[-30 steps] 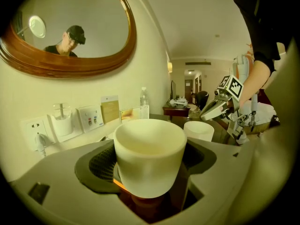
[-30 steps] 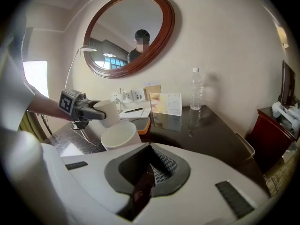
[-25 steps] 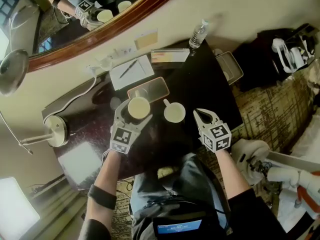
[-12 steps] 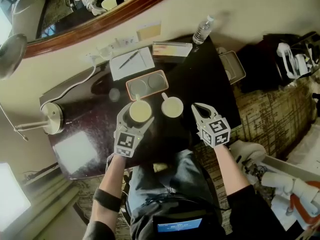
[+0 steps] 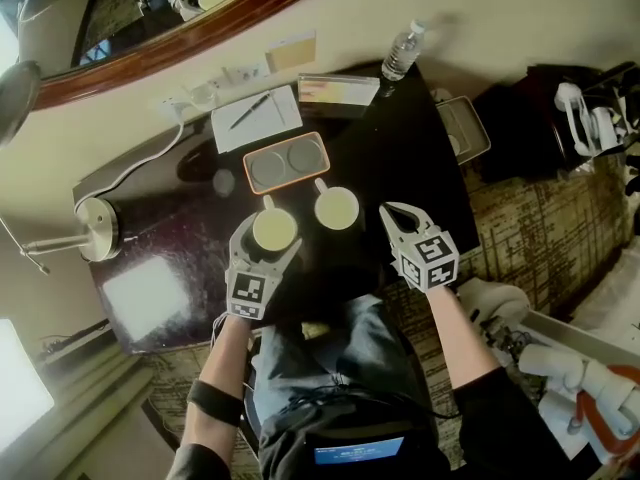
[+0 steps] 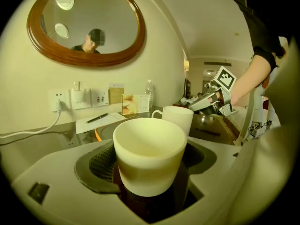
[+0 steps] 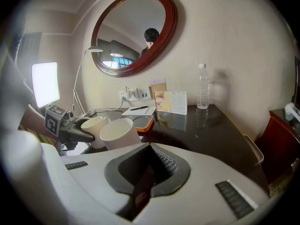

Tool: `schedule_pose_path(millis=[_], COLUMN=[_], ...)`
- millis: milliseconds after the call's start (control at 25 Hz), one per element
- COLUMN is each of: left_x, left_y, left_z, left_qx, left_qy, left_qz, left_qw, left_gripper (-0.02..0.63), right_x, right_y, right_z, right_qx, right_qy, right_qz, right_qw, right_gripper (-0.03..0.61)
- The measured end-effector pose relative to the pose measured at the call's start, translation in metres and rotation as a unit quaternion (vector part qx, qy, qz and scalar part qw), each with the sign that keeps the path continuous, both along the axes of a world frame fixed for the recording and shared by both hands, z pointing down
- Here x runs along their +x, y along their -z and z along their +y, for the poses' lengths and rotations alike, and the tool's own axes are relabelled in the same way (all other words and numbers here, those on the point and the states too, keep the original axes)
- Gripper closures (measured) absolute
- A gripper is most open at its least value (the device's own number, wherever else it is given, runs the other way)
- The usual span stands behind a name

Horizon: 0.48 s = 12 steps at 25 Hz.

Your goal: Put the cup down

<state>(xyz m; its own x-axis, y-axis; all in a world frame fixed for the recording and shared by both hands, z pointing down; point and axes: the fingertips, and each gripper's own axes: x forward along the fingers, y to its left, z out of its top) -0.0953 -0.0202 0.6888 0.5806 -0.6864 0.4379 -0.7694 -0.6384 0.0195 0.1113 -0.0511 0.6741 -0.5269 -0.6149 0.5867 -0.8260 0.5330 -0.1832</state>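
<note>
- I see the dark table [image 5: 420, 183] filling the middle of my head view, set against a pale wall.
- An oval mirror [image 6: 84, 27] in a wooden frame hangs on that wall above it.
- A white notepad [image 5: 257, 118] lies near the wall, and an orange-edged tray [image 5: 288, 163] sits just in front of it.
- My left gripper [image 5: 270, 236] reaches over the near part of the table. Its jaws stand wide and clasp the cup, one pad on each side of its wall.
- My right gripper [image 5: 392, 216] hangs over the table's near right edge with its jaws clenched together and nothing between them.
- The cup [image 6: 149, 153] is cream-coloured, upright and empty. It is just in front of the tray, with its handle turned toward it. I cannot tell whether its base touches the table.
- A second cup [image 5: 337, 208] stands on the table just to the right of the held one, close to it, between my two grippers.
- A water bottle [image 5: 402, 56] stands at the far edge by the wall.
- A pen [image 5: 248, 111] lies on the notepad.
</note>
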Motion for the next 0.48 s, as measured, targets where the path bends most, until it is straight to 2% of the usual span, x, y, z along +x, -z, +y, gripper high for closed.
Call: schedule_pose_path(millis=[120, 240, 320, 480], left_x=[0.001, 0.001, 0.000, -0.001], left_y=[0.005, -0.002, -0.007, -0.013], left_z=[0.001, 0.006, 0.007, 0.013], left_qx=[-0.011, -0.019, -0.030, -0.042], left_qy=[0.021, 0.006, 0.000, -0.019], left_qz=[0.014, 0.004, -0.001, -0.014], left_qw=[0.9996, 0.9998, 0.9996, 0.9988], left_gripper=[0.199, 0.193, 0.145, 0.098], right_x=[0.004, 0.007, 0.007, 0.003], right_y=[0.000, 0.001, 0.003, 0.006], right_z=[0.001, 0.002, 0.001, 0.001], right_qx=[0.001, 0.000, 0.000, 0.000], right_qy=[-0.001, -0.004, -0.006, -0.008], right_qz=[0.000, -0.001, -0.001, -0.006], right_qw=[1.000, 1.000, 1.000, 1.000], right_gripper=[0.561, 0.561, 0.561, 0.561])
